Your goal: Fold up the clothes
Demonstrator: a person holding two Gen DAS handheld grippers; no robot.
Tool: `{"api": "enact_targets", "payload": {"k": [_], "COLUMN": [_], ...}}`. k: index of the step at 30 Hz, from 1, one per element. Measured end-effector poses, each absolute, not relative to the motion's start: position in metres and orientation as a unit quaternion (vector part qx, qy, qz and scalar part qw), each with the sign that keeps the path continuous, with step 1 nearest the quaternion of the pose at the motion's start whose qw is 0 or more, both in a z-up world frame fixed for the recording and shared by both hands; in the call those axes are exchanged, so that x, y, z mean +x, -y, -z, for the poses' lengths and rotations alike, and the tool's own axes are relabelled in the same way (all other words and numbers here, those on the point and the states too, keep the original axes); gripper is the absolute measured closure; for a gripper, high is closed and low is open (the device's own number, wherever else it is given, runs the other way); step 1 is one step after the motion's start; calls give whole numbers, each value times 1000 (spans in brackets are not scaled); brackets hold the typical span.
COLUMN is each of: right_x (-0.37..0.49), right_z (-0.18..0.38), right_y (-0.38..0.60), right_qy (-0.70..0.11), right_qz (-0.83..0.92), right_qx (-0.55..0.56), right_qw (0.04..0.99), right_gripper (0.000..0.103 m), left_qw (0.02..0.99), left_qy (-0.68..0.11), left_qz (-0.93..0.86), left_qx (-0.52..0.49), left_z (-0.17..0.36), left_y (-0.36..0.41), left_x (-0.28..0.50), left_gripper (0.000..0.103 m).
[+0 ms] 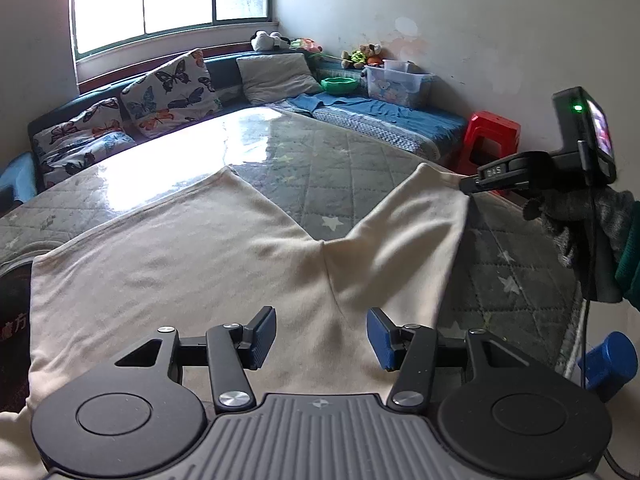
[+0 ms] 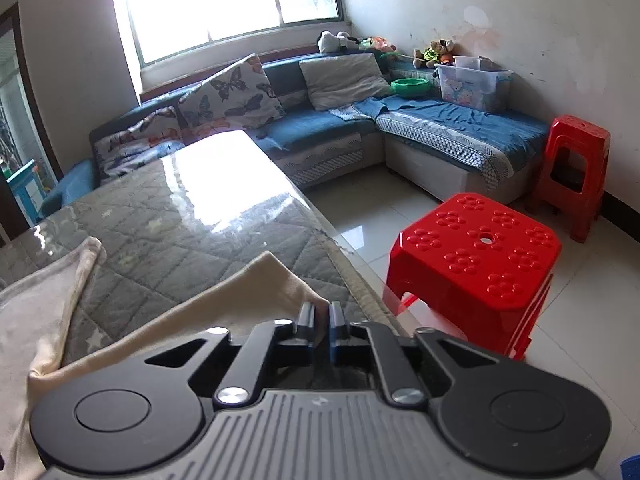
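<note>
Left wrist view: the left gripper (image 1: 321, 338) hangs over the cream garment (image 1: 192, 264), jaws apart, nothing between them. The garment lies spread on the quilted table (image 1: 320, 168). The right gripper (image 1: 466, 185) pinches one garment corner, lifting it.

Right wrist view: the right gripper (image 2: 321, 318) is clamped on the garment (image 2: 256, 292) corner near the table (image 2: 180, 232) edge, beside a red stool (image 2: 476, 256).

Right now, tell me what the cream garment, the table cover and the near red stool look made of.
Cream garment: soft matte knit, probably cotton; it creases loosely. Table cover: quilted grey fabric under glossy clear sheet, likely plastic; glare shows. Red stool: glossy moulded plastic.
</note>
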State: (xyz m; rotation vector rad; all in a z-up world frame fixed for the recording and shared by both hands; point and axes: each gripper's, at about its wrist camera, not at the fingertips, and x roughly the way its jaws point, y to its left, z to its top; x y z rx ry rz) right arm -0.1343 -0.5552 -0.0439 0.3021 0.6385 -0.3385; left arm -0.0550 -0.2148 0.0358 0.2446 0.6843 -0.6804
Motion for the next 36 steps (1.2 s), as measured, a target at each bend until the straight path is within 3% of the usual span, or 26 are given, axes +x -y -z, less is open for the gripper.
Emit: {"api": "enact_targets", "payload": {"k": [8,12,14,25,36], "right_x": [-146,-151,-154,-168,-182], "right_z": [22,12,8,-5,-58], "right_y": [557,557,555,553,510], "right_qy": [-276,-262,-256,-236,-192], "right_qz": [152,146,144,132,58], "right_qx": [164,167,167,182,145], "right_qw": [935,939,941,945,969], "right_gripper": [98,98,99,99,99], "left_qw": [888,887,886,880,891], "left_qy": [-324,-333,-339,-363,-365], "left_qz": [312,312,310,304,272], "left_qx": [96,72,59,37,3], "left_z": [-38,-36,-34,-20,-42], "left_y": [227,236,239,252,184], "left_x": [-41,-32,-26,-11,-31], "left_gripper": [53,76,82,82,81]}}
